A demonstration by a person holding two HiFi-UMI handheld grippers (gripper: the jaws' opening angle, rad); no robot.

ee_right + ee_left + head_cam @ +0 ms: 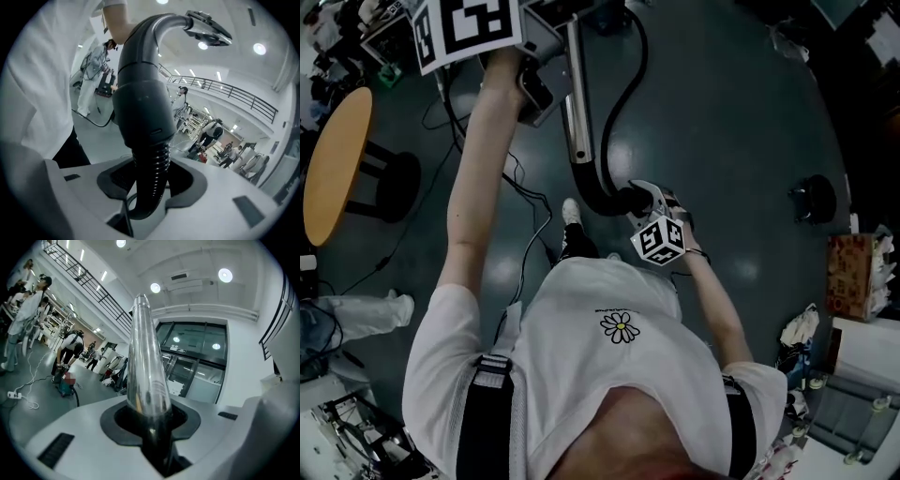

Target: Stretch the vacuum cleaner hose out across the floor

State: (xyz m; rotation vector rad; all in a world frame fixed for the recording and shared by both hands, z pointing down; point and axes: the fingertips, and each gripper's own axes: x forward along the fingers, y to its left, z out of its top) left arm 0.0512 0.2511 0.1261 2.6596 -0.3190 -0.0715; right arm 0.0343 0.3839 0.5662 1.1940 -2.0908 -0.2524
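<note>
In the head view the vacuum's shiny metal tube (575, 112) runs down into a black curved handle (595, 192), and the black hose (619, 89) loops away above it over the dark floor. My left gripper (561, 94) is shut on the metal tube (145, 366), which rises straight out from between the jaws of this gripper (152, 427). My right gripper (639, 202) holds the ribbed hose (151, 173) just below the smooth handle cuff (140, 103). The pads of this right gripper (150, 197) press on both sides of the hose.
A round wooden table (333, 164) stands at the left, with thin cables (530, 202) trailing on the floor near my feet. A small black object (814, 199) and a cardboard box (853, 277) sit at the right. People work in the background (68, 350).
</note>
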